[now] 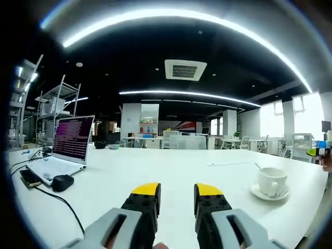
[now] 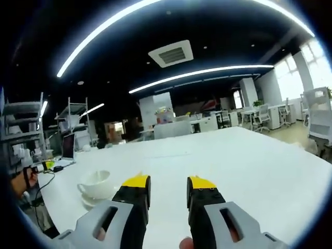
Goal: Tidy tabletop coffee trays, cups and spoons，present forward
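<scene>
Hovering over a white table [image 1: 171, 171], both jaws parted and gripping nothing: left gripper [image 1: 177, 192] facing the far office, right gripper [image 2: 168, 188] likewise spread. Sitting on its saucer [image 1: 268, 194] at the right of the left gripper view, a white cup [image 1: 272, 180]; resting at the far left, an open laptop [image 1: 67, 145]. Showing just left of the right gripper's jaws, the same cup [image 2: 96, 182]. Opening step, by the look of it: nothing grasped yet. Calling next for a reach toward the cup and saucer.
</scene>
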### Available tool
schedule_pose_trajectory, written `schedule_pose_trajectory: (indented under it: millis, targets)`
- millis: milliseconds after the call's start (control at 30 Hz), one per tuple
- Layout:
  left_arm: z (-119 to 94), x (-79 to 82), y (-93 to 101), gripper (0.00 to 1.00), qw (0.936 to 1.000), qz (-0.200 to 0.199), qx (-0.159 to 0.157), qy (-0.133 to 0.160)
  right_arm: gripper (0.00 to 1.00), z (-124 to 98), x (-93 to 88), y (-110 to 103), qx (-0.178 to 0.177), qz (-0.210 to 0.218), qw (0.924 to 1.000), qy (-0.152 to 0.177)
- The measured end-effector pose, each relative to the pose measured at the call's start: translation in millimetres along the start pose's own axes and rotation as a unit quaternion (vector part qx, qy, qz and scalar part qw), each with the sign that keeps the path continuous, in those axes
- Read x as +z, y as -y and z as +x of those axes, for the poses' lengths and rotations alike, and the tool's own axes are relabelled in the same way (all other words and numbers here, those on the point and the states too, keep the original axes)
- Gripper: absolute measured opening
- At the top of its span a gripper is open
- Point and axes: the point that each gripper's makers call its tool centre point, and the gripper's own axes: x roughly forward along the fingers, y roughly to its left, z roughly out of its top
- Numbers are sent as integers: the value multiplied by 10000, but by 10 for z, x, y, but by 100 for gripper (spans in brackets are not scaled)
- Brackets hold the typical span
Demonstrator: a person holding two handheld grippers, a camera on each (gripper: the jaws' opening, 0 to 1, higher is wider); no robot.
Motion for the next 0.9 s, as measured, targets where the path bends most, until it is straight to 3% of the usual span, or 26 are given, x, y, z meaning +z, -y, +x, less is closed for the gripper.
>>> schedule_pose_trajectory:
  millis: [200, 500, 900]
  targets:
    - [17, 33, -30, 28, 10000, -33, -61, -58, 28, 17, 26, -56, 91, -49, 9999, -51]
    - [71, -43, 89, 27, 9967, -542, -429, -424, 28, 156, 117, -181, 358, 132, 9992, -78]
    - [168, -89, 235, 27, 9902, -809, -821, -784, 28, 378, 34, -375, 724, 378, 9960, -370]
